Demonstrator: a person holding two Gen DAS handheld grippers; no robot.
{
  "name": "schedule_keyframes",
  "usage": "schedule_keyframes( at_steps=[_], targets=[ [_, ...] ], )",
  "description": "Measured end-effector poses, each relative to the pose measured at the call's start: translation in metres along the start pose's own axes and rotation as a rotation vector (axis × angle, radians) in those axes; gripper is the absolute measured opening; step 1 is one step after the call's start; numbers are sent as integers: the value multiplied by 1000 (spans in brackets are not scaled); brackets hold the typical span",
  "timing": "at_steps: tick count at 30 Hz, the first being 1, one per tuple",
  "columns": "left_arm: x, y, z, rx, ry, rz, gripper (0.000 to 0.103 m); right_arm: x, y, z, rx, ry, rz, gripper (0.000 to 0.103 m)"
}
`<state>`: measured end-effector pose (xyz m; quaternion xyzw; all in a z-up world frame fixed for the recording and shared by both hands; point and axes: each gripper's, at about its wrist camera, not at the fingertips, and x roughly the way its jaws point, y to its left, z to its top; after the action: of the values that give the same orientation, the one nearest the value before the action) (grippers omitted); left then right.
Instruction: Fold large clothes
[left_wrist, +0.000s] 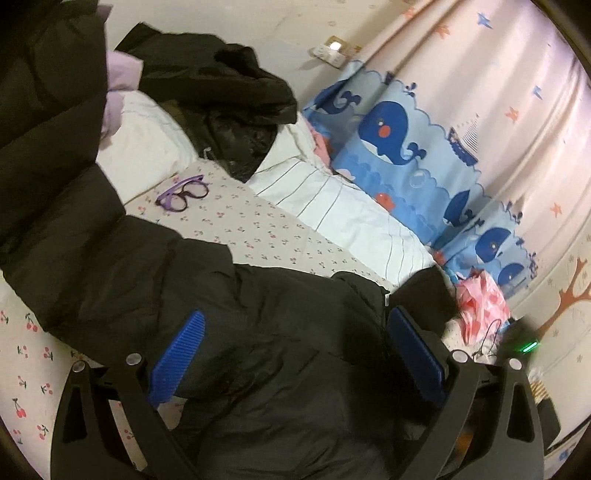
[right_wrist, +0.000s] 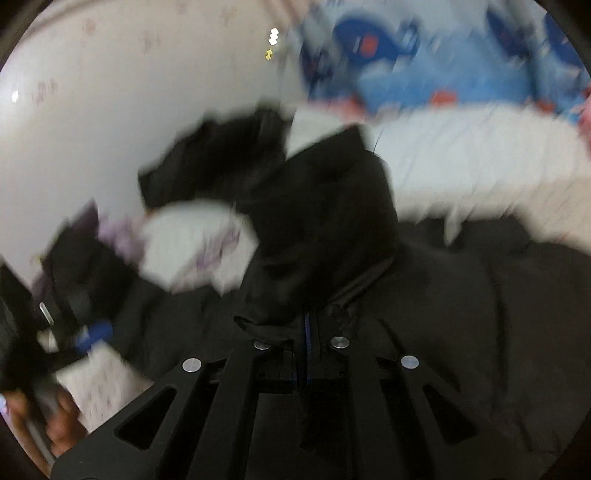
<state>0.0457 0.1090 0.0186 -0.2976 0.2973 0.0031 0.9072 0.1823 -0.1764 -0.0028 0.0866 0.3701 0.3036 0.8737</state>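
On the bed, black coat (left_wrist: 280, 369) between wide left jaws; right jaws pinching its fabric

**A:** How did the left gripper (left_wrist: 295, 354) stand?

**B:** Its two blue-padded fingers (left_wrist: 177, 362) were spread wide, one at the left and one at the right of its own view, angled downward. Dark cloth lay between them, but neither pad pressed on it.

**A:** And the right gripper (right_wrist: 306, 332)?

**B:** Its jaws were drawn almost together, only a thin blue sliver of pad showing between them. A fold of black jacket (right_wrist: 325, 221) was pinched there and rose up from the tips. Its view was heavily blurred.

**A:** Was any of the person visible?

**B:** A hand (right_wrist: 44, 424) showed at the near left of the right view, gripping a handle, blurred.
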Motion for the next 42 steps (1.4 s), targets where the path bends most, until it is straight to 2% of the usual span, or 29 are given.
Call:
schedule_keyframes(
  at_steps=[2, 4, 6, 7, 8, 9, 11, 12, 13, 15, 16, 17, 18, 20, 22, 23, 25, 27, 28, 29, 31, 34, 37, 38, 40, 42],
  targets=[
    [1, 4, 1, -15, 8, 3, 95, 28, 2, -15, 13, 107, 34, 12],
    [3, 5, 2, -21, 13, 4, 95, 47, 0, -25, 47, 199, 81, 25],
    [4, 6, 1, -24, 18, 3, 95, 51, 0, -26, 83, 223, 139, 53],
    [5, 6, 1, -23, 21, 2, 95, 51, 2, -23, 93, 227, 163, 58],
    [7, 5, 0, -20, 25, 2, 95, 50, 3, -23, 101, 236, 190, 69],
    [8, 4, -1, -17, 28, 3, 95, 47, 6, -21, 111, 244, 232, 75],
    [11, 3, -3, -8, 35, 5, 95, 30, 6, -18, 148, 231, 319, 75],
    [13, 1, -4, -2, 40, 6, 95, 16, 1, -15, 163, 200, 344, 75],
    [14, 0, -5, 1, 43, 5, 95, -5, -6, -11, 184, 133, 349, 75],
    [16, -10, -6, 32, 43, -20, 95, -50, -32, -5, 243, -12, 313, 78],
    [18, -15, -6, 47, 42, -34, 95, -73, -46, -3, 285, -83, 255, 81],
    [20, -27, -6, 85, 30, -58, 95, -100, -69, -2, 359, -154, 144, 87],
    [22, -39, -6, 125, 18, -83, 95, -117, -85, -4, 421, -193, 74, 90],
    [34, -70, -8, 202, 30, -152, 95, -156, -134, -20, 627, -294, -64, 90],
    [53, -90, -10, 239, 78, -209, 95, -175, -166, -41, 738, -348, -114, 91],
    [74, -101, -13, 271, 124, -193, 95, -177, -175, -49, 759, -348, -139, 91],
    [111, -108, -24, 303, 212, -90, 95, -169, -199, -70, 809, -285, -207, 91],
    [166, -93, -49, 307, 399, 80, 95, -157, -219, -91, 859, -221, -206, 90],
    [186, -81, -63, 305, 475, 112, 95, -156, -221, -96, 871, -223, -200, 89],
    [192, -77, -72, 332, 478, 122, 95, -158, -222, -98, 877, -220, -200, 89],
    [187, -80, -77, 383, 459, 150, 95, -165, -214, -93, 885, -210, -207, 89],
    [150, -80, -60, 353, 400, 116, 95, -183, -194, -84, 873, -238, -168, 89],
    [68, -63, -26, 349, 216, 100, 95, -199, -162, -76, 836, -271, -72, 90],
    [29, -47, -14, 340, 126, 115, 95, -198, -150, -72, 829, -273, -39, 91],
    [-22, -17, 0, 314, 0, 152, 96, -203, -116, -70, 799, -277, 43, 91],
    [-83, 28, 6, 269, -149, 223, 96, -203, -86, -70, 757, -279, 87, 94]
  ],
)
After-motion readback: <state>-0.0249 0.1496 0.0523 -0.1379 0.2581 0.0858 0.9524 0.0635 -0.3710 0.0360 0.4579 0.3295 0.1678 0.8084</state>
